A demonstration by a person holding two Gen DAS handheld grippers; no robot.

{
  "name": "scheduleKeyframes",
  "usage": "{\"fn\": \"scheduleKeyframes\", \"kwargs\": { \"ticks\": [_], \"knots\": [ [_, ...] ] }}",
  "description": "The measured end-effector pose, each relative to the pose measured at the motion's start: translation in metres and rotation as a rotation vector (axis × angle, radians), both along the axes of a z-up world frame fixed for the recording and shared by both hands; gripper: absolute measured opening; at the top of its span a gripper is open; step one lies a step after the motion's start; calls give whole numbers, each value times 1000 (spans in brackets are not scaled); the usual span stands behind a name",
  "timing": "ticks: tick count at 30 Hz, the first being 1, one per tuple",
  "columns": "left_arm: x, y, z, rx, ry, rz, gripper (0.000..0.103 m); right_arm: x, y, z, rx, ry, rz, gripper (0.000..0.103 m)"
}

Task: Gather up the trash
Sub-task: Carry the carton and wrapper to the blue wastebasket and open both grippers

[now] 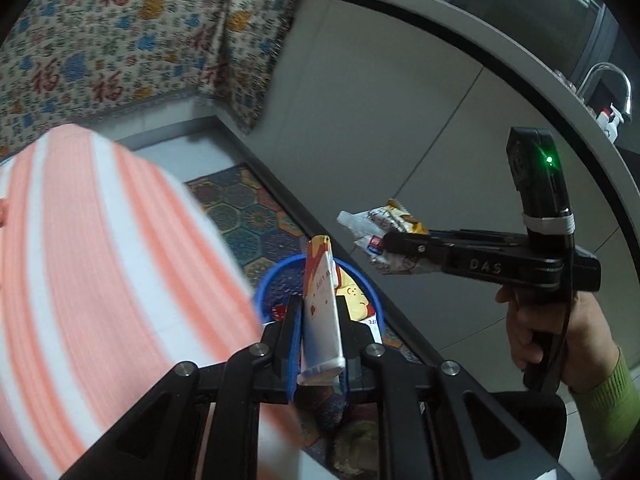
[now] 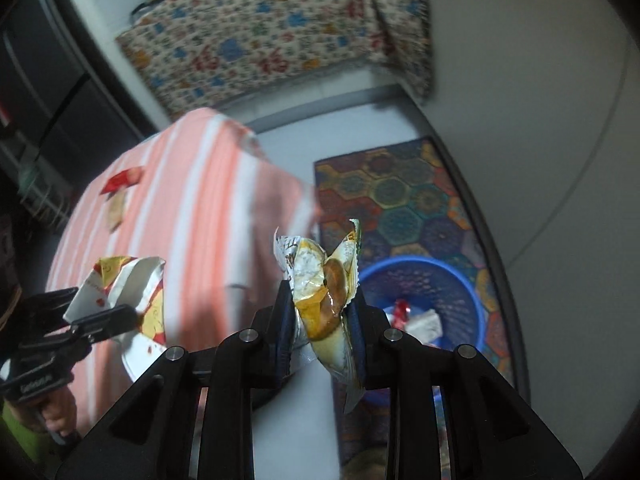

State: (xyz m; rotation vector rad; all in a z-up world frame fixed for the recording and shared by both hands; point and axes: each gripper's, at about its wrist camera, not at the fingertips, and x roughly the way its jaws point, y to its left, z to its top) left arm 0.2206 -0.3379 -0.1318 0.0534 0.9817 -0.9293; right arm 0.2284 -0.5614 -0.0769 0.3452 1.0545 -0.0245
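My left gripper is shut on a flat white and orange wrapper, held upright over the blue mesh basket on the floor. To its right, my right gripper is shut on a crumpled yellow and white wrapper. In the right wrist view that crumpled wrapper sits pinched between the fingers of the right gripper, left of the blue basket. The left gripper shows at the left with its wrapper. Red and white trash lies in the basket.
A table with an orange and white striped cloth stands left of the basket, with a red wrapper and a pale one on it. A colourful hexagon mat lies under the basket. A patterned sofa stands behind.
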Motion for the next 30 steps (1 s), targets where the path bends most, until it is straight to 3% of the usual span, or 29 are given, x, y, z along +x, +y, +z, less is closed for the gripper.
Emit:
{"fn": "scheduleKeyframes", "kwargs": {
  "ticks": [7,11,16,17,19,20,24,27,30],
  "knots": [
    [15,-78,-42,33,49,-19,15,-4,-45,-42,13,49,-100,26],
    [24,-102,-67,70,63,-29,16,-8,-66,-67,49,74,-148,26],
    [31,-123,-91,81,69,-40,18,-13,-87,-76,91,71,-183,28],
    [32,-127,-97,85,74,-41,30,-13,-90,-79,99,67,-191,32],
    [33,-131,-104,112,86,-18,56,-17,-99,-81,139,47,-220,51],
    [33,-131,-105,111,83,7,57,-18,-102,-78,148,38,-227,60],
    [30,-120,-97,79,75,40,57,-22,-103,-63,122,-20,-247,64],
    [20,-106,-76,86,0,53,57,-27,-104,-54,87,-49,-283,79],
    [-1,-81,-51,86,-91,47,57,-30,-104,-45,55,-73,-295,84]
  ]
}}
